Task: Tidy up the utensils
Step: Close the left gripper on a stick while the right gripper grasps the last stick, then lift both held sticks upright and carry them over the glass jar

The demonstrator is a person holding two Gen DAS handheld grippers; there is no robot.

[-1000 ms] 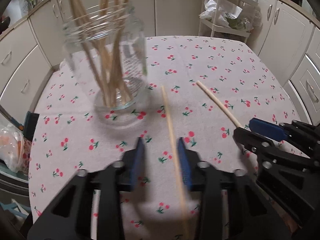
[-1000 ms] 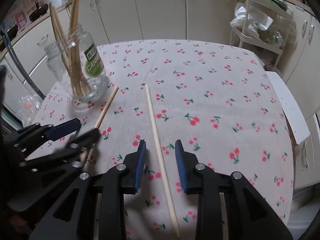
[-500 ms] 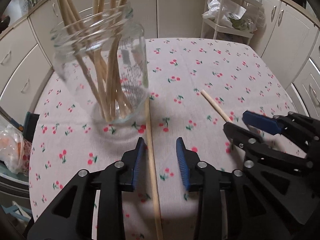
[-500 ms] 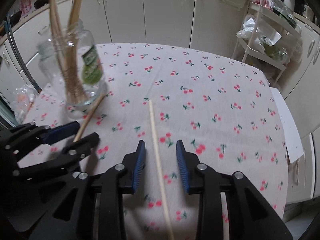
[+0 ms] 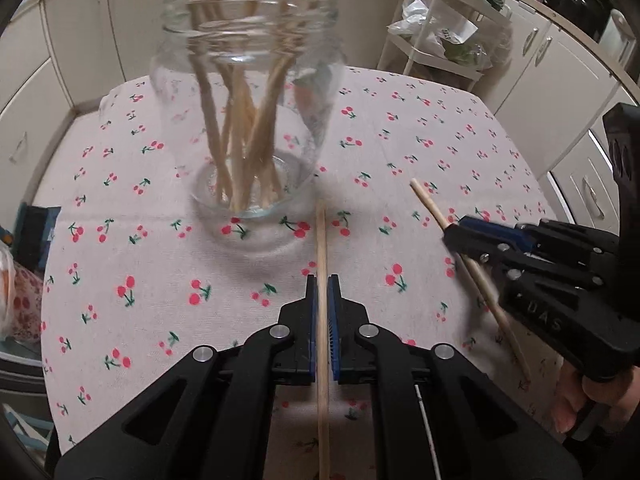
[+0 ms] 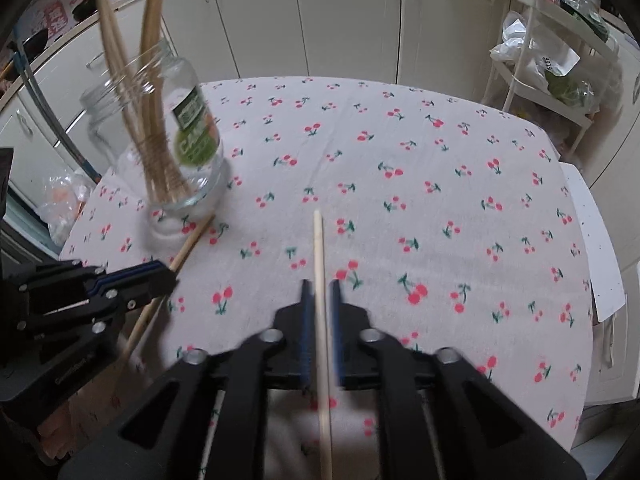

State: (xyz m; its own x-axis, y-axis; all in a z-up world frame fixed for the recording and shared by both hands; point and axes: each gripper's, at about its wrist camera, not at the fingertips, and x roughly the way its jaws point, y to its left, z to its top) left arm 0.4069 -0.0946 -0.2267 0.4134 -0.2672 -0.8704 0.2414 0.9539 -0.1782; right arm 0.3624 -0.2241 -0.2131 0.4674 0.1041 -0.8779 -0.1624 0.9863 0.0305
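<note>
The left tool is pinching a wooden stick between its blue pads. The stick runs straight ahead of the tool, and its far tip points at the glass jar, stopping just beside the jar's bottom. It is likely held this way so it can be lifted and dropped in with the other sticks.

The right tool has a second stick between its jaws. The jaws are opening and the pads do not seem to press on it. This stick also points straight ahead from its tool, across the cherry tabletop. The jar stands ahead and to the left of the right tool.
</note>
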